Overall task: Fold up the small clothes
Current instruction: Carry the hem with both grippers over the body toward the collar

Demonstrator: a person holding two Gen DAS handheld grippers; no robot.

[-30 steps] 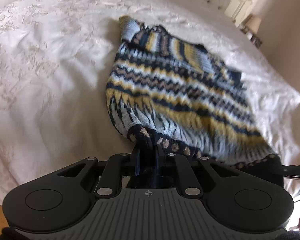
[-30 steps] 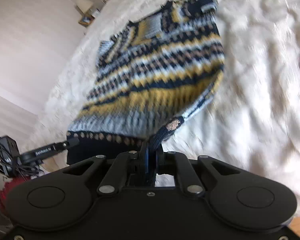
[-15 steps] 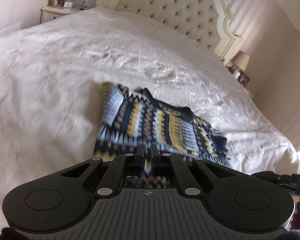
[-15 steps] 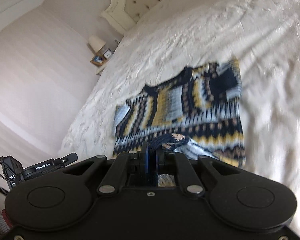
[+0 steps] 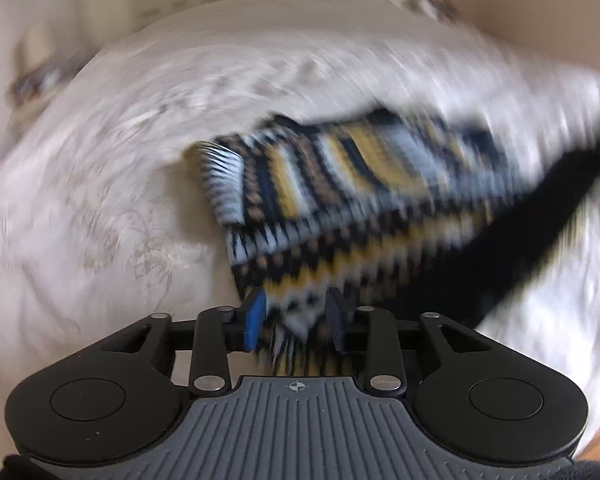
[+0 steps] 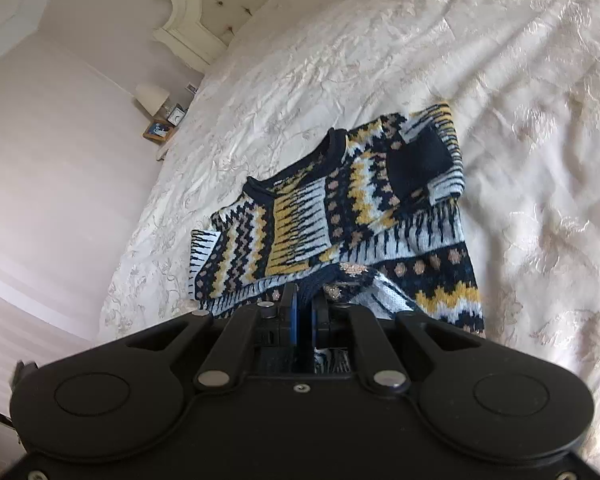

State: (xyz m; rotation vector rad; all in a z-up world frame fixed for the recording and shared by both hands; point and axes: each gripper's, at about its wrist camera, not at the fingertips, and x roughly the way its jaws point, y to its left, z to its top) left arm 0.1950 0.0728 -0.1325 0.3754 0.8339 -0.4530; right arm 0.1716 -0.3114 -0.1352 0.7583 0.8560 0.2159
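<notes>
On the cream embroidered bedspread (image 6: 380, 60) your navy, yellow and pale-blue patterned knit sweater (image 6: 340, 208) lies folded over itself. Your left claw (image 5: 296, 320) has just been opening; its blue pads stand apart with the sweater's hem loose between them. Your right claw (image 6: 305, 308) stays clamped on a navy hem fold.

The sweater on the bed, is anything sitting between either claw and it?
Nothing visible. The sweater lies alone on the bedspread. The left claw has just been opening, the hem loose between its pads. The right claw looks shut on a fold of hem.
</notes>
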